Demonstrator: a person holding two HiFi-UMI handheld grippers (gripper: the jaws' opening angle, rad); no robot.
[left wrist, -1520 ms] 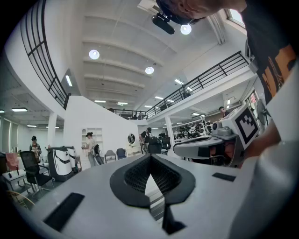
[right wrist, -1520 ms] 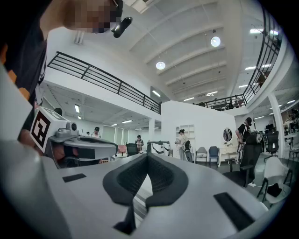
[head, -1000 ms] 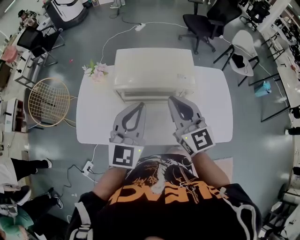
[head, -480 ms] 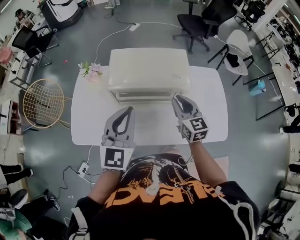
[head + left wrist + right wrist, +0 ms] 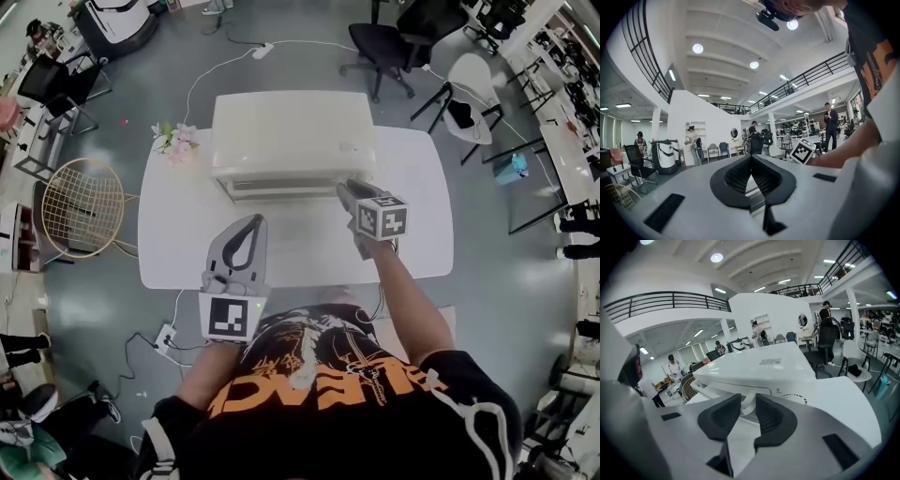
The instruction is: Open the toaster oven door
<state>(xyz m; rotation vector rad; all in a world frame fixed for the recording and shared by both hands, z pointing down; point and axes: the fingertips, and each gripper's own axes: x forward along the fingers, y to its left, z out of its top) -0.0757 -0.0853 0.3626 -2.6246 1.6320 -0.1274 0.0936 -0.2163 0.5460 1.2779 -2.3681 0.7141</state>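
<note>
A white toaster oven (image 5: 291,136) stands at the back of the white table (image 5: 417,239), its door shut and the handle (image 5: 286,185) running along the front. My right gripper (image 5: 348,191) is at the right end of that front. In the right gripper view its jaws (image 5: 747,400) are opening; the right end of the handle (image 5: 700,388) shows just beyond them, and the pads touch nothing. My left gripper (image 5: 250,223) hangs shut and empty over the table's near left part, its tips meeting in the left gripper view (image 5: 751,160).
Pink flowers (image 5: 174,141) lie at the table's back left corner. A round wire chair (image 5: 84,202) stands left of the table, office chairs (image 5: 398,42) behind it. A power strip (image 5: 171,336) and cables lie on the floor near the front left.
My right gripper has moved forward to the oven's front right and its jaws have come apart. The left gripper has drawn back a little toward me.
</note>
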